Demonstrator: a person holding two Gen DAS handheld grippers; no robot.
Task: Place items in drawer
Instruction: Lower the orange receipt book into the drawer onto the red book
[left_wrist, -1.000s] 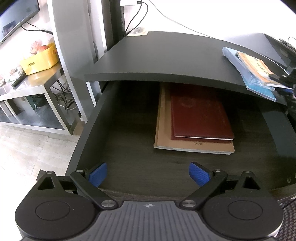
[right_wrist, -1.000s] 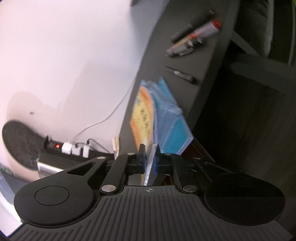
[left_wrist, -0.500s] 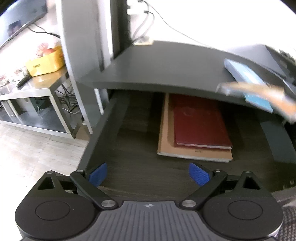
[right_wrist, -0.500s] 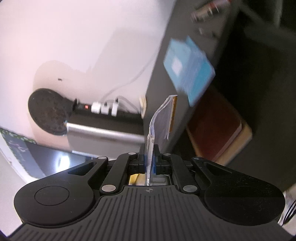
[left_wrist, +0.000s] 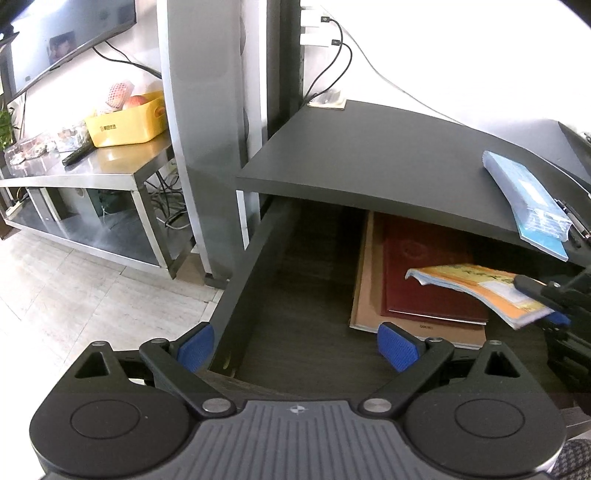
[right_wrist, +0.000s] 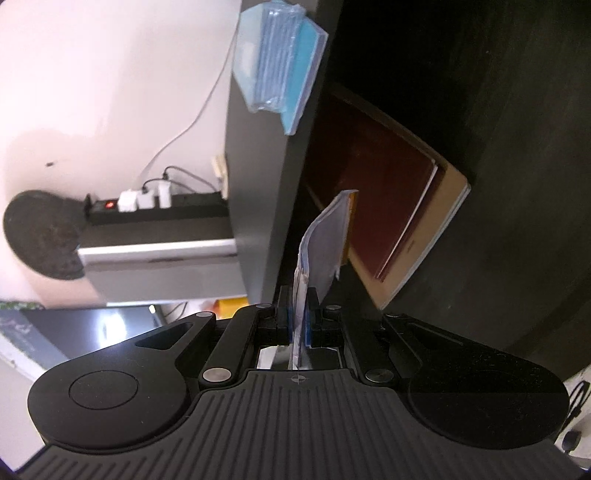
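Observation:
The dark drawer (left_wrist: 303, 314) stands open under the black desk top (left_wrist: 388, 155). A dark red book (left_wrist: 424, 280) on a brown notebook (left_wrist: 364, 295) lies in its right part. My right gripper (left_wrist: 546, 306) is shut on an orange booklet (left_wrist: 476, 288) and holds it flat above the red book, inside the drawer opening. In the right wrist view the booklet (right_wrist: 325, 236) is clamped edge-on between the pads (right_wrist: 299, 317). A blue plastic-wrapped book (left_wrist: 524, 195) lies on the desk's right edge. My left gripper (left_wrist: 295, 347) is open and empty at the drawer's front edge.
A grey pillar (left_wrist: 199, 110) and a steel TV stand (left_wrist: 92, 177) with a yellow basket (left_wrist: 125, 125) are at the left. Pens (left_wrist: 572, 221) lie at the desk's far right. A power strip (right_wrist: 155, 206) hangs on the wall.
My right gripper lifted the orange booklet off the blue book on the desk and brought it down over the red book in the drawer. My left gripper drew back and left.

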